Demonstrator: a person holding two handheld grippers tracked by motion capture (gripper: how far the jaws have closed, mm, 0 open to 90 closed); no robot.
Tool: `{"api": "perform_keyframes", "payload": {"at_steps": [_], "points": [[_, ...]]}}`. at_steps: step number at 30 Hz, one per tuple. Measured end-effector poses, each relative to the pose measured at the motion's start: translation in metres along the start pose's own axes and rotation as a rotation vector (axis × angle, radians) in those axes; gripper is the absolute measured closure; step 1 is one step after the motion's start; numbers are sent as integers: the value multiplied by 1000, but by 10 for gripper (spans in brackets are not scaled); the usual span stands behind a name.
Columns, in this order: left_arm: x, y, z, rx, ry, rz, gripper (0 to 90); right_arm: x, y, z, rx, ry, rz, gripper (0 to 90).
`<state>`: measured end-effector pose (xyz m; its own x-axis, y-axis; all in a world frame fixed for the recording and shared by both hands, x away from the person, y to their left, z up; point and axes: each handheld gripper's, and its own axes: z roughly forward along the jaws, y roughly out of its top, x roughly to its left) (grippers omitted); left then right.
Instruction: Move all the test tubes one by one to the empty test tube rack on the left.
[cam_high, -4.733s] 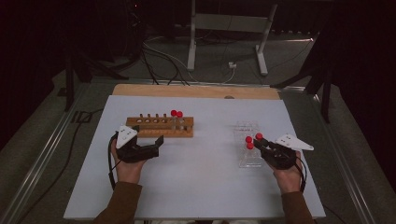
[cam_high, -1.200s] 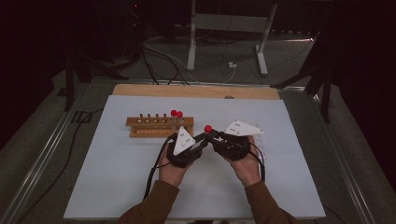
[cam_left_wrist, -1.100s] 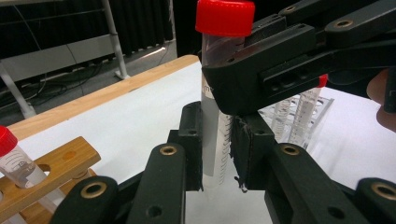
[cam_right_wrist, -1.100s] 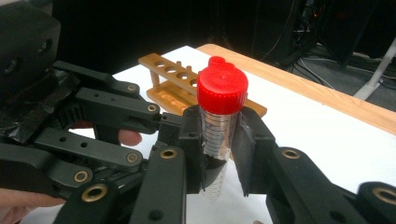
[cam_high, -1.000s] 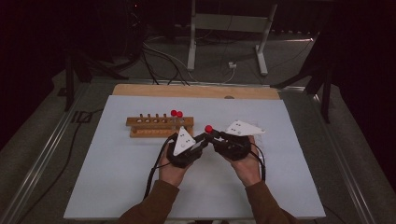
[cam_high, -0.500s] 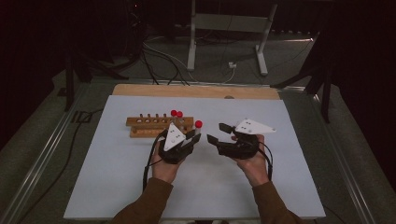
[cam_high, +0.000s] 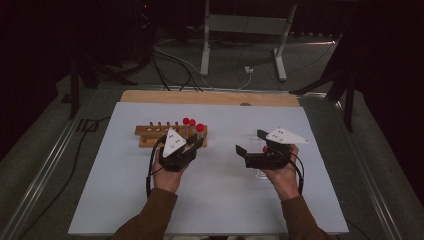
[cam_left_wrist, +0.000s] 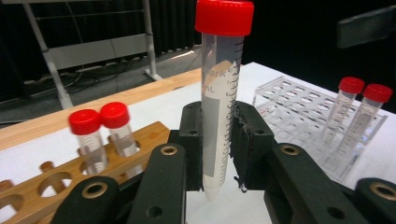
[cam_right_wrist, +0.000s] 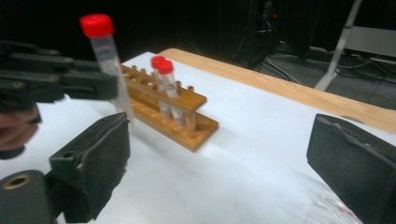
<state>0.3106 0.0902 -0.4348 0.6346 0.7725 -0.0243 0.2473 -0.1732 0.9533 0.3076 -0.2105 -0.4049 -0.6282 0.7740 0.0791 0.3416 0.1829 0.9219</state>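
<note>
My left gripper (cam_left_wrist: 218, 154) is shut on a clear red-capped tube (cam_left_wrist: 222, 93), which stands upright between its pads. In the high view the left gripper (cam_high: 197, 142) holds that tube (cam_high: 200, 128) at the right end of the wooden rack (cam_high: 150, 131). Two red-capped tubes (cam_high: 189, 121) stand in that rack. My right gripper (cam_high: 248, 142) hovers to the right over a clear plastic rack (cam_left_wrist: 299, 100). Its jaws have just been opening and stand wide apart with nothing between them (cam_right_wrist: 224, 163). The right gripper view takes in the left gripper (cam_right_wrist: 56, 84) and its tube (cam_right_wrist: 105, 46).
Two more capped tubes (cam_left_wrist: 348, 100) stand in the clear rack. A wooden strip (cam_high: 210, 97) borders the far edge of the white table top (cam_high: 215, 200). Beyond it are a metal stand (cam_high: 245, 45) and cables on the floor.
The two grippers were together on the tube at mid-table. The right one let go and drew back to the right. The left one carried the tube left, toward the wooden rack.
</note>
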Motion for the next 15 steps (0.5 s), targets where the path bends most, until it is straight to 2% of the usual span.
{"api": "perform_keyframes", "payload": {"at_steps": [5, 15], "points": [[8, 1, -5, -4, 25, -8, 763, -9, -4, -7, -4, -25, 4, 10], [26, 3, -11, -8, 78, -12, 762, -25, -12, -22, -13, -72, 18, 0]]}}
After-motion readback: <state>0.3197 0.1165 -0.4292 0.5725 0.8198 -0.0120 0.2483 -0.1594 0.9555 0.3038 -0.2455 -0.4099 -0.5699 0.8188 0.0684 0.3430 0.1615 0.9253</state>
